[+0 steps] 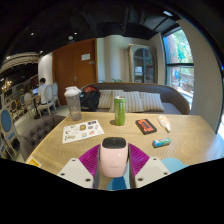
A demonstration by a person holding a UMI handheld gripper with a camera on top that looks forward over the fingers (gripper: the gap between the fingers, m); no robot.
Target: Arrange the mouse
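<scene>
I have my gripper (114,165) clenched on a white computer mouse (114,156), its smooth rounded shell pinched between the magenta pads (92,159), above a pale wooden table (190,135). I judge the glossy curved plastic could slip or twist out. Beyond stand a green can (119,110), a clear shaker bottle (73,103) and a printed sheet (83,130).
</scene>
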